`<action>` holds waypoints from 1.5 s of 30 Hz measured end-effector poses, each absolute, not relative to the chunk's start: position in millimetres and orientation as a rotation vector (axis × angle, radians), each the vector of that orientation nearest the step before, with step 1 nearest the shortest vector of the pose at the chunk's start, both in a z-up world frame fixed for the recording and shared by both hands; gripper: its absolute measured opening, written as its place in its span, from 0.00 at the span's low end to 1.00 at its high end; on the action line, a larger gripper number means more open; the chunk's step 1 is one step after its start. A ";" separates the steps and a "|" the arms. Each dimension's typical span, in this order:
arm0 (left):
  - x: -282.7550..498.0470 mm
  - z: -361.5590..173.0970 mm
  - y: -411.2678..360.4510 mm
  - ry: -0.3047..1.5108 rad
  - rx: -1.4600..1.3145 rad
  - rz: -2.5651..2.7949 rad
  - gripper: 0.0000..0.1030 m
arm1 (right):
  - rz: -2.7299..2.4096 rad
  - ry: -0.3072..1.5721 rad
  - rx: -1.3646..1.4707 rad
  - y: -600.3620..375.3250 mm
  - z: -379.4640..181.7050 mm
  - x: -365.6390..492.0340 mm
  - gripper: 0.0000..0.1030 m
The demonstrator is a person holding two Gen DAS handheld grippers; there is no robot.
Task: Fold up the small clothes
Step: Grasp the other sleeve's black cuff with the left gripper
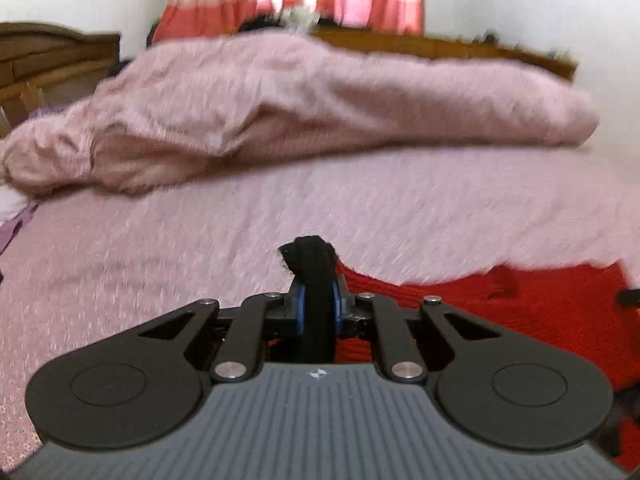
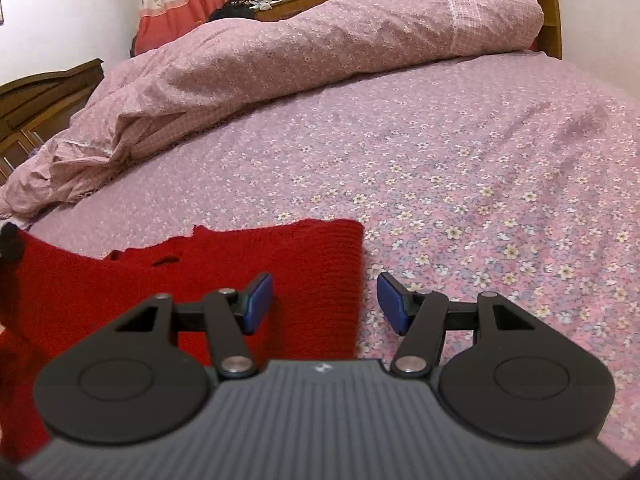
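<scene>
- While the red knitted garment [image 2: 248,276] lies spread flat on the pink flower-printed bedsheet [image 2: 500,184], its near portion runs under both tools; a ribbed weave shows along its right edge, and its far edge is uneven, with a small notch and slits.
- At its left corner the red knit carries a black trim piece [image 1: 310,264], thick and fuzzy, which stands up from the pink sheet in the left wrist view.
- Left gripper [image 1: 318,300]: jaws drawn together and clamped on the black trim piece, which fills the space between the two blue pads and sticks out above them; red knit continues to the right of and beneath this tool. That view is blurred, so finer detail of the cloth cannot be told.
- Right gripper [image 2: 325,300]: jaws apart, nothing pressed between them. Its left blue pad [image 2: 258,304] stands over the red knit, and its right blue pad [image 2: 394,304] stands over bare sheet just beyond the garment's right edge, so that edge runs between the pads. Whether either pad touches the cloth cannot be told.
- Beyond the garment, a rumpled pink quilt [image 2: 280,52] of matching print lies heaped across the far side of the bed, well apart from both tools, with a brown wooden headboard [image 2: 548,8] behind it.
</scene>
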State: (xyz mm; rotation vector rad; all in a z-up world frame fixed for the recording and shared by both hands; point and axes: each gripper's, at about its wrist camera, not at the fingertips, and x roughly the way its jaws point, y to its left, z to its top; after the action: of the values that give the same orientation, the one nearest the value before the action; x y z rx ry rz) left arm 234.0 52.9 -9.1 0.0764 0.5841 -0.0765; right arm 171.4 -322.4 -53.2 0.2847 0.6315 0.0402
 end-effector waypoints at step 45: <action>218.9 -57.2 60.8 0.790 0.201 -0.023 0.51 | 0.147 0.741 0.248 -294.6 -38.1 137.0 0.26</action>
State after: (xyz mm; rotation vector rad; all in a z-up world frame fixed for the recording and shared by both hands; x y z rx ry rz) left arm 218.9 60.8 -57.2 0.2008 0.7904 -0.0230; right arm 137.0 -294.6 -38.1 0.2482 0.7408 0.1470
